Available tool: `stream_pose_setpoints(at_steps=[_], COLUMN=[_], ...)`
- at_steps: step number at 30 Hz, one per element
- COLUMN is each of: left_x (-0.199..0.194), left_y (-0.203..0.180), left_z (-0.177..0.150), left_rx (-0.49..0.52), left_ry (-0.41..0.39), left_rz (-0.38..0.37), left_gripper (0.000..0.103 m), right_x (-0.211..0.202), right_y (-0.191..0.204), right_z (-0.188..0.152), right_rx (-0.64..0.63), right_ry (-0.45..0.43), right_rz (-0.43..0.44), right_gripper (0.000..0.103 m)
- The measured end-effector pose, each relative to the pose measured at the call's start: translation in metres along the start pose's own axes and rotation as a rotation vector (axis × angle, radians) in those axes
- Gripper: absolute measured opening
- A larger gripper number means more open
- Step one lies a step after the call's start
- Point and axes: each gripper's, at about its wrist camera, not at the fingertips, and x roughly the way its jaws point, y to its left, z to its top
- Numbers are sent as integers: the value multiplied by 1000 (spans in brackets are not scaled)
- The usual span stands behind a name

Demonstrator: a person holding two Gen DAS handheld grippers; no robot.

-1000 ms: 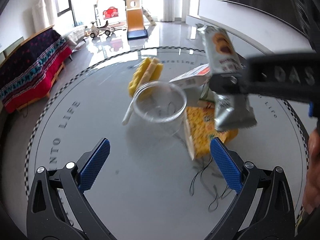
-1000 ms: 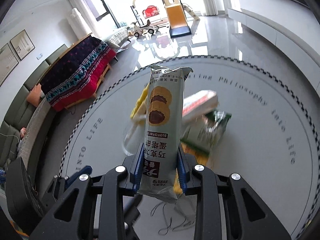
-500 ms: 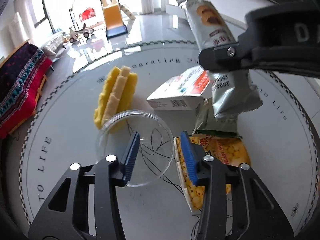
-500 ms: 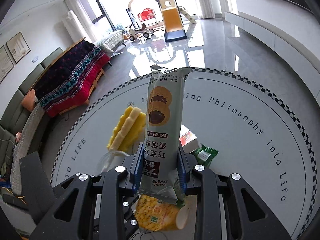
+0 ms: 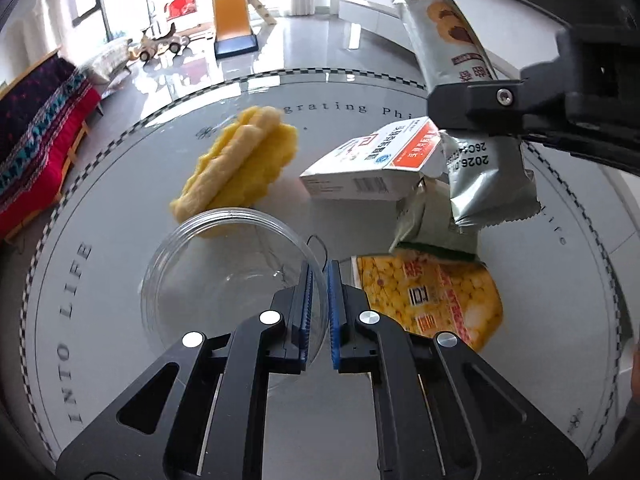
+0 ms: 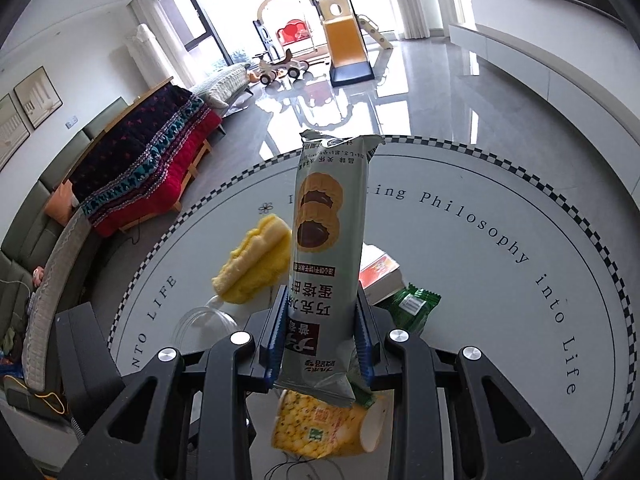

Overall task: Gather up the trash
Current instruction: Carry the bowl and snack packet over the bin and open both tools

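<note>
A: Since the earlier frame, the left gripper (image 5: 318, 300) is being shown brought forward and down to the clear plastic cup (image 5: 232, 276); its jaws have just been closing, and the cup's near-right rim is now being pinched between the blue pads (image 5: 334, 312).

B: How is the step in hand being done well?

A: The thin wall is judged easily crushed, so the pinch is best being kept light but firm, with the rim seated deep between the pads, and the cup lifted straight up, clear of the black thread lying in and beside it.

B: And the grippers' states?

A: The left jaws are being held almost together, with only the cup wall between them. The right gripper (image 6: 318, 344) is being held narrow around the lower part of a grey biscuit wrapper (image 6: 328, 248), which stands upright above its fingers. Ahead of the left gripper, a yellow sponge (image 5: 240, 168) and a white-and-red box (image 5: 372, 164) are lying; just to its right, a yellow corn packet (image 5: 432, 304) with a green packet (image 5: 432, 224) beyond it.
</note>
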Motion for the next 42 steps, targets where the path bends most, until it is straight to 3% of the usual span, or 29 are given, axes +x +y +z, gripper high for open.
stream_pose_setpoints(at_steps=[6, 15, 24, 42], left_x=[-39, -103, -176, -268], left_y=[15, 34, 59, 90], left_z=[-14, -56, -118, -257], left_rx=[-61, -81, -156, -313], left_ry=[-52, -96, -149, -205], left_rz=[-8, 53, 103, 236], left_gripper=[7, 7, 7, 7], right_x=[-21, -60, -92, -135], right_y=[18, 58, 112, 218], right_z=[-10, -46, -104, -249], right_rx=[-16, -54, -126, -307], right_ry=[-8, -5, 34, 140], right_rz=[10, 54, 89, 241], right_gripper=[31, 31, 31, 31])
